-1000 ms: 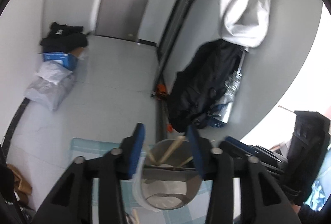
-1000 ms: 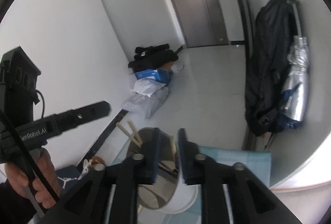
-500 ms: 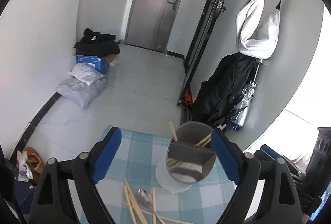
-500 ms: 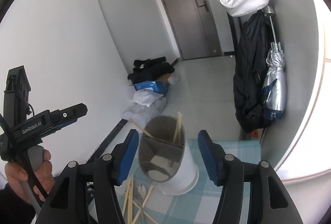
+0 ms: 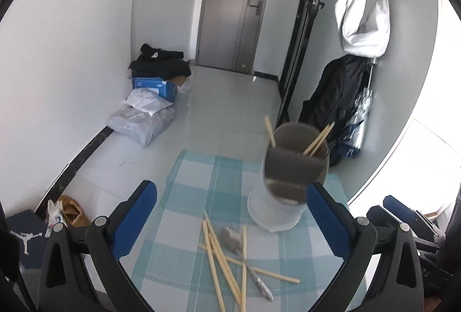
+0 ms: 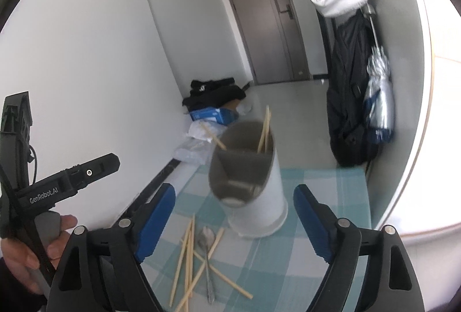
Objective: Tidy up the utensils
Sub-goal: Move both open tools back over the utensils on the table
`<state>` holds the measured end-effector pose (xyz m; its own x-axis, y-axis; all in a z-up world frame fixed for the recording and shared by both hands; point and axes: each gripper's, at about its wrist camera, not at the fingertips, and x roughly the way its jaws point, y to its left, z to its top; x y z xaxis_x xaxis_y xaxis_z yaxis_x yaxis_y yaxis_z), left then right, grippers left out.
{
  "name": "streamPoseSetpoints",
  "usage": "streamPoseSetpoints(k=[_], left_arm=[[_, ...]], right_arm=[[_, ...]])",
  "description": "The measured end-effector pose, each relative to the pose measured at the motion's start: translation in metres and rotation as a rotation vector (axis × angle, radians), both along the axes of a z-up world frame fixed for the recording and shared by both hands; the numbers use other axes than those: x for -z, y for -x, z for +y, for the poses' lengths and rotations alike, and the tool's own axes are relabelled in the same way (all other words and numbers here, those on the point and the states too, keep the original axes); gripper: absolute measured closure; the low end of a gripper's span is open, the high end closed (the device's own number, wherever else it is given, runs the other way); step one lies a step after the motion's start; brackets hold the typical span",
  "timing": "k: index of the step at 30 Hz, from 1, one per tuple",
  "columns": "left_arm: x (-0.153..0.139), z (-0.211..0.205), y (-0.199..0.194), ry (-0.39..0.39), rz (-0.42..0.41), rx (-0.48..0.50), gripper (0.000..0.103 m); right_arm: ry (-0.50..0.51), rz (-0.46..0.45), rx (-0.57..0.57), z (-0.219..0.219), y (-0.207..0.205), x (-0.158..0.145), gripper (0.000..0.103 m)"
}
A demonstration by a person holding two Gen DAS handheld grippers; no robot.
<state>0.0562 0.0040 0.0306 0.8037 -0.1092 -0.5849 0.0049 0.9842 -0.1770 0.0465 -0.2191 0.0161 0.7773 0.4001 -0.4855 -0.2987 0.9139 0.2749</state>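
Wooden chopsticks (image 5: 222, 260) lie in a loose crossed heap on the checked cloth (image 5: 187, 197), with a metal spoon (image 5: 245, 257) among them, all just near of the white holder (image 5: 276, 197), which stands upright at the far right of the cloth with a few chopsticks already in it. The left gripper (image 5: 230, 222) hangs over the heap, jaws opening wide and nothing between the pads; the right gripper (image 6: 233, 225) is likewise opening and empty, with the heap lower left of its centre. Most sticks run near to far, tilting a little left at the far end; one or two lie across them. The spoon's bowl points far, toward the holder, its handle near. Which hand sits nearer is hard to judge through the fisheye, probably the left.
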Motion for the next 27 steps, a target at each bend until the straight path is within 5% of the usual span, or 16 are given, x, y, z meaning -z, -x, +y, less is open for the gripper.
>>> streamPoseSetpoints(k=[13,27], left_arm=[[0.068,0.019,0.014,0.056,0.148,-0.028,0.001],[0.103,0.053,-0.001,0.181,0.307,-0.076,0.001]], right_arm=[[0.094,0.121,-0.028,0.025,0.016,0.06,0.011],[0.172,0.26,-0.063,0.053,-0.004,0.103,0.011]])
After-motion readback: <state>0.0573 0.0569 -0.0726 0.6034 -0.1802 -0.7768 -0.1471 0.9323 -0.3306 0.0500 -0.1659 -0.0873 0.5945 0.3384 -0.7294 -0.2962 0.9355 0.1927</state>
